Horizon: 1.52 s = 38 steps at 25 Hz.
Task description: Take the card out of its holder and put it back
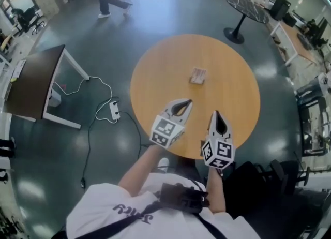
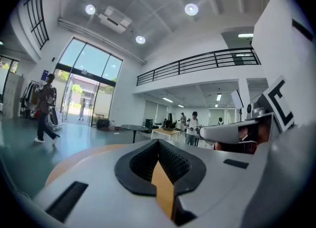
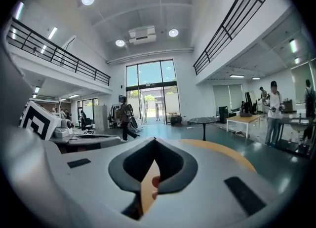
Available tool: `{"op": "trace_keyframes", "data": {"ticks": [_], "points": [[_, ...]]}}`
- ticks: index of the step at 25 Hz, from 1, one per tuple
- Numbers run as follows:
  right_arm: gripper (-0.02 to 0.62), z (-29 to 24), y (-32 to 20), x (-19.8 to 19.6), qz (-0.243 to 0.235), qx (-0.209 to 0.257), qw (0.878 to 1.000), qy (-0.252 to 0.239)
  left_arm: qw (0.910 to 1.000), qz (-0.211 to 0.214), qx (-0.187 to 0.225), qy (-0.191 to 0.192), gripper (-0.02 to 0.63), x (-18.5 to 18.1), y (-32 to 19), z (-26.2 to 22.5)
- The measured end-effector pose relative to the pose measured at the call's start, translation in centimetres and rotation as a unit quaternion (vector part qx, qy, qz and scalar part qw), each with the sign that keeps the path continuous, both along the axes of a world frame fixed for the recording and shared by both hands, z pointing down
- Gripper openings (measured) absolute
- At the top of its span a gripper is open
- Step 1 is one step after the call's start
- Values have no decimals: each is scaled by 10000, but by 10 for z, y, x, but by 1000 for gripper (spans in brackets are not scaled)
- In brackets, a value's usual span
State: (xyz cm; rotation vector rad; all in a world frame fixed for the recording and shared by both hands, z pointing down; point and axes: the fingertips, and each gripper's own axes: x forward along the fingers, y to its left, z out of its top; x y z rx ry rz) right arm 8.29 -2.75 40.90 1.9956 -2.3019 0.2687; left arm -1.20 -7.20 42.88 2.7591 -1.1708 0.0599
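While the card holder lies apart, left tongs and right tongs sit closed, empty.

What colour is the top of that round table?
A warm orange-brown, like light wood. The round table shows best in the head view.

Glossy dark floor, probably marble side table

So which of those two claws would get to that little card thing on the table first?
Probably the left: the left gripper has its tip nearer the card holder and angles toward it, while the right gripper sits farther back. Both are shut, so either must open first.
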Motion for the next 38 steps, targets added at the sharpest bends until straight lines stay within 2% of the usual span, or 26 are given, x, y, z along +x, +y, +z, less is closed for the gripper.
{"op": "trace_keyframes", "data": {"ticks": [5,9,15,19,24,25,27,30,33,35,38], "points": [[20,23,-24,3,-91,-242,9997,-48,9995,84,-137,-254,11,-4,-21,31],[20,40,-39,5,-145,-460,9988,-72,9976,271,-402,-498,11,-13,-39,63],[20,64,-54,6,-256,-775,9966,-108,9942,333,-580,-841,12,-40,-66,101],[20,78,-62,8,-333,-974,9946,-114,9927,447,-587,-953,23,-52,-82,119],[20,91,-71,8,-429,-1160,9922,-145,9881,558,-838,-1159,40,-62,-96,149],[20,93,-74,9,-439,-1194,9918,-152,9880,548,-876,-1147,54,-62,-101,150],[20,100,-78,11,-434,-1295,9905,-181,9873,560,-932,-1161,123,-59,-111,155],[20,110,-86,16,-401,-1427,9887,-226,9847,663,-968,-1292,152,-51,-129,168],[20,115,-95,20,-390,-1500,9876,-236,9839,777,-1028,-1240,203,-39,-150,173],[20,120,-99,24,-386,-1559,9868,-231,9821,967,-1078,-1206,260,-26,-158,177],[20,128,-106,29,-377,-1672,9849,-234,9765,1290,-1123,-1314,307,-7,-169,186]]}}
